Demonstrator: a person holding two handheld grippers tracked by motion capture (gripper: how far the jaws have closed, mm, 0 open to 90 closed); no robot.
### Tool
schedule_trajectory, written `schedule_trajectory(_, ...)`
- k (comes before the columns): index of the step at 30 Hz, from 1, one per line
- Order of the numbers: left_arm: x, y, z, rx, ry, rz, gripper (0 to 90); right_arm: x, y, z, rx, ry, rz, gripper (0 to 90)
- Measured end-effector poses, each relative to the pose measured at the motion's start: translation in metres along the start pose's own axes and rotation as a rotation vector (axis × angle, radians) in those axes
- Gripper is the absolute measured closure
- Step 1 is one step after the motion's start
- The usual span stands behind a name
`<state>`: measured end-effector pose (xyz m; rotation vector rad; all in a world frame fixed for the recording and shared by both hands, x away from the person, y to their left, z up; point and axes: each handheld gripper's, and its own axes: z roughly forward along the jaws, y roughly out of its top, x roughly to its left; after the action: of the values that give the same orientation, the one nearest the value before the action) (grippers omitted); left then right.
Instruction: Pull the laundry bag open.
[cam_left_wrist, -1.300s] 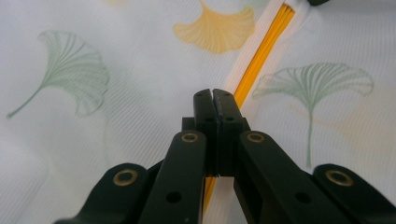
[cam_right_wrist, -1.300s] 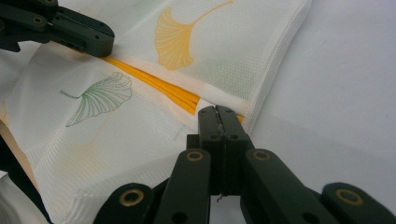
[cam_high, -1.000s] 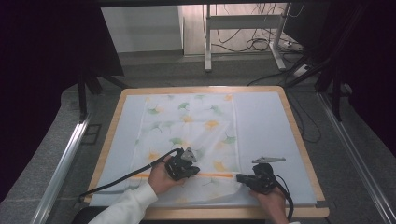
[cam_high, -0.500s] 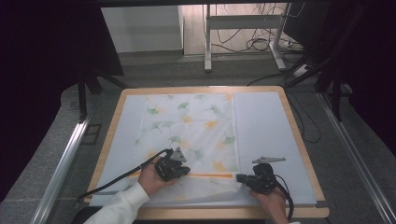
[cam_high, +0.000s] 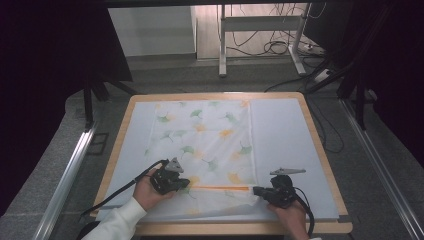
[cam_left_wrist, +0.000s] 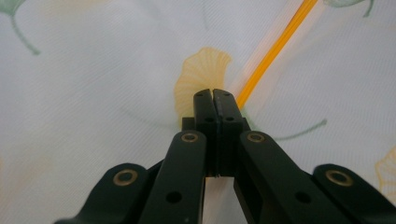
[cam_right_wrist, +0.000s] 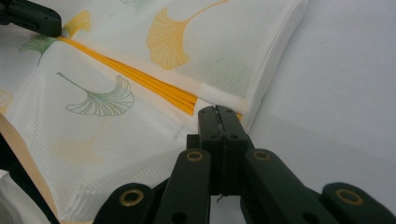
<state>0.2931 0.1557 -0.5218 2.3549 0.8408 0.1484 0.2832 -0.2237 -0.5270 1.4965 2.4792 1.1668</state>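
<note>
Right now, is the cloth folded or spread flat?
Partly folded: the cloth lies spread, but its near edge is doubled along the orange stripe.

Count: 1 leaf-print cloth with 1 orange stripe near its near edge, 1 white mat, 1 wooden table, 2 grippers — left gripper, right gripper.

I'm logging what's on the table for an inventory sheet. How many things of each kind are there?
Leaf-print mesh cloth: 1
White mat: 1
Handheld grippers: 2, left gripper, right gripper
Total: 4
</note>
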Motion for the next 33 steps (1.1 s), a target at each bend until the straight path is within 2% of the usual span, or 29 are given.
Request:
schedule_trajectory(8,0.012,-0.017,-0.013,-0.005,0.009,-0.038,90.0,0.0,0.0,0.0,0.0,0.0,0.0,90.0)
schedule_trajectory(17,0.019,-0.039,-0.029,-0.01,0.058,-0.068,90.0,0.0,0.0,0.0,-0.003,0.001,0.001,90.0)
schedule_trajectory(22,0.024,-0.048,-0.036,-0.014,0.072,-0.086,90.0,0.001,0.0,0.0,-0.002,-0.001,0.001,90.0)
schedule_trajectory(33,0.045,-0.084,-0.062,-0.056,0.119,-0.166,90.0,0.001,0.0,0.0,-0.002,-0.004,0.001,90.0)
